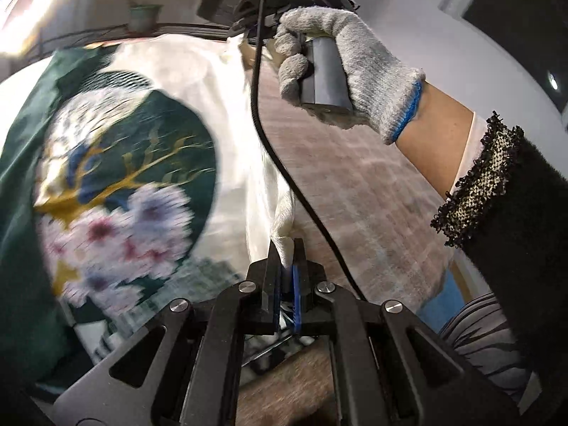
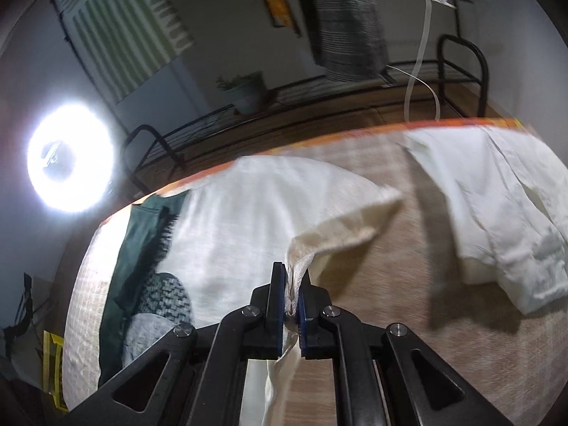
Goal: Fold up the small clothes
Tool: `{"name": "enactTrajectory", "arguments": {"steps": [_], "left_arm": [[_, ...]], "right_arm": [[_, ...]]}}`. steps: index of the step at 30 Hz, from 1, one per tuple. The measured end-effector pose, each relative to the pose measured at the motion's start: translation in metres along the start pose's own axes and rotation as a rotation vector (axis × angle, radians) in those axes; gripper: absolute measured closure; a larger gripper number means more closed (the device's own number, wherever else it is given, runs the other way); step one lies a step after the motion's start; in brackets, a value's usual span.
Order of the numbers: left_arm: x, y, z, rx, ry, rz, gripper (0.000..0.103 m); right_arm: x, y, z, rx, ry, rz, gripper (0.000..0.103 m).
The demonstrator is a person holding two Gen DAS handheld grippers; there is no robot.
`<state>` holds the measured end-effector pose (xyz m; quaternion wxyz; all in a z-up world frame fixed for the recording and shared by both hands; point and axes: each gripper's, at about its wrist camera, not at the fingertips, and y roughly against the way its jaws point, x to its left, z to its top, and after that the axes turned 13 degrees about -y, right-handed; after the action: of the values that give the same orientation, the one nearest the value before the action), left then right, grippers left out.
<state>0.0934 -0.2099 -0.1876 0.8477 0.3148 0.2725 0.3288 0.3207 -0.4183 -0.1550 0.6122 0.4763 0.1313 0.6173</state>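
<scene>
Left gripper (image 1: 287,248) pinches a bunched fold of the cream garment (image 1: 245,113) edge between its pressed-together fingers; blue pads visible against the cloth. Right gripper (image 2: 293,284) likewise clamped on a gathered cream fold of the same garment (image 2: 262,206), fabric trailing down between the fingers. Garment lies spread on the table (image 1: 355,184), its dark green panel with a round floral print (image 1: 117,191) facing up in the left wrist view; print is motion-blurred. Surface: woven beige mat texture, with an orange border (image 2: 355,131) along the far edge in the right wrist view. A second cream piece (image 2: 504,213) lies crumpled on the mat, well apart from the held garment, toward the right. Gloved right hand (image 1: 340,67) grips the other tool's handle above the table, black cable (image 1: 269,149) hanging from it. Room: ring light (image 2: 69,158) glaring at left, black metal rack (image 2: 319,96) behind the table carrying a potted plant (image 2: 248,90), striped cloth (image 2: 124,32) hanging on the wall.
</scene>
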Motion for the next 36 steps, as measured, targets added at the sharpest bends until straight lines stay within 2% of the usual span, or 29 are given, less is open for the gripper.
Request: {"name": "enactTrajectory", "arguments": {"steps": [7, 12, 18, 21, 22, 23, 24, 25, 27, 28, 30, 32, 34, 36], "left_arm": [[0.035, 0.027, -0.032, -0.021, 0.145, 0.028, 0.100], [0.050, 0.035, -0.042, -0.005, 0.179, 0.072, 0.100], [0.055, 0.045, -0.054, 0.010, 0.171, 0.125, 0.100], [0.057, 0.042, -0.052, 0.039, 0.157, 0.151, 0.100], [0.057, 0.043, -0.053, 0.045, 0.152, 0.154, 0.100], [0.057, 0.045, -0.054, 0.059, 0.146, 0.156, 0.099], [0.057, 0.045, -0.053, 0.066, 0.145, 0.150, 0.089], [0.058, 0.048, -0.053, 0.069, 0.144, 0.137, 0.076], [0.055, 0.061, -0.055, 0.053, 0.126, 0.122, 0.069], [0.052, 0.071, -0.057, 0.046, 0.098, 0.124, 0.069], [0.053, 0.083, -0.058, 0.044, 0.070, 0.126, 0.068], [0.055, 0.096, -0.058, 0.037, 0.061, 0.110, 0.068], [0.062, 0.110, -0.056, 0.023, 0.057, 0.120, 0.068], [0.073, 0.117, -0.047, 0.015, 0.075, 0.121, 0.068]], "right_arm": [[0.083, -0.030, -0.020, 0.038, 0.148, 0.013, 0.100], [0.144, -0.056, -0.048, 0.084, 0.272, 0.026, 0.100], [0.176, -0.091, -0.076, 0.152, 0.360, -0.002, 0.100], [0.178, -0.104, -0.084, 0.195, 0.378, -0.006, 0.096], [0.177, -0.108, -0.085, 0.210, 0.379, -0.013, 0.092], [0.177, -0.111, -0.086, 0.224, 0.376, -0.021, 0.081], [0.174, -0.111, -0.085, 0.238, 0.371, -0.018, 0.070], [0.171, -0.110, -0.083, 0.260, 0.364, -0.001, 0.069], [0.164, -0.099, -0.077, 0.272, 0.349, 0.039, 0.067], [0.159, -0.089, -0.070, 0.271, 0.332, 0.077, 0.064], [0.146, -0.066, -0.052, 0.239, 0.269, 0.155, 0.049], [0.128, -0.050, -0.034, 0.192, 0.200, 0.180, 0.042], [0.100, -0.039, -0.016, 0.140, 0.096, 0.173, 0.042], [0.076, -0.042, -0.003, 0.120, 0.000, 0.119, 0.042]]}}
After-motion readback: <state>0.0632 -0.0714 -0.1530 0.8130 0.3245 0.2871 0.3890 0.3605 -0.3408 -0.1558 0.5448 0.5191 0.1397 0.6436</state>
